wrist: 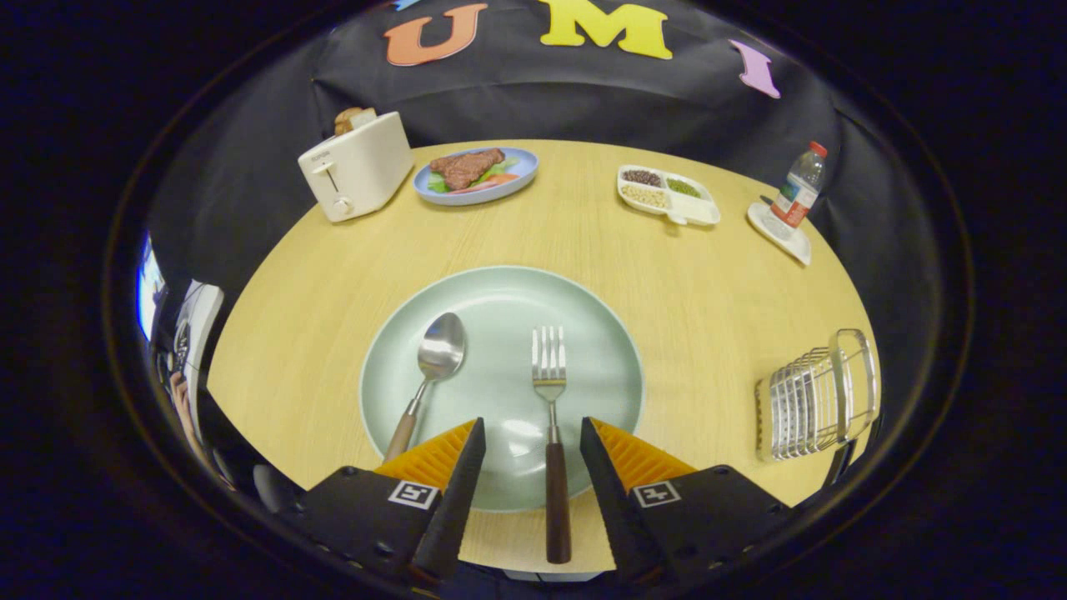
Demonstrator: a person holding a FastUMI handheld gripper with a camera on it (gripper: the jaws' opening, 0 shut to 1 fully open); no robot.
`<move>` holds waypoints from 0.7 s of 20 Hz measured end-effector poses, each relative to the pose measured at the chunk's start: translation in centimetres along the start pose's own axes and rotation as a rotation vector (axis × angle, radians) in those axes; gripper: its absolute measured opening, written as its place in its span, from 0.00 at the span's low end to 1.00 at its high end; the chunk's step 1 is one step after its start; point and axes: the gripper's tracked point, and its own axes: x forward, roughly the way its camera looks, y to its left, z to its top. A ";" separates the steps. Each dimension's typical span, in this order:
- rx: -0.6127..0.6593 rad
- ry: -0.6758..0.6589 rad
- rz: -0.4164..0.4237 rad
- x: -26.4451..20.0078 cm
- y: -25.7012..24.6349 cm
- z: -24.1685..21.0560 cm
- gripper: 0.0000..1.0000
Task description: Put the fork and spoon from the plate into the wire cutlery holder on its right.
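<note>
At the bottom centre, the tool (532, 437) is spread wide and grips nothing; the fork (551, 417) lies in the gap between its fingers, dark handle nearest, tines pointing away. The fork rests on a pale green plate (600, 333) in the middle of the round wooden worktop (583, 242). Left of it on the same plate lies the spoon (431, 371). At lower right stands the wire cutlery holder (813, 400). Farther off, upper left, are a toaster (354, 165) and a plate of meat (475, 173); upper right, a divided dish (667, 193) and a bottle (798, 185).

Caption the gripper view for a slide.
Open gripper straddles the fork's handle on the plate; spoon beside, wire holder right.
</note>
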 end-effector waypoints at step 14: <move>-0.006 0.091 -0.011 -0.1 0.5 -1.4 0.02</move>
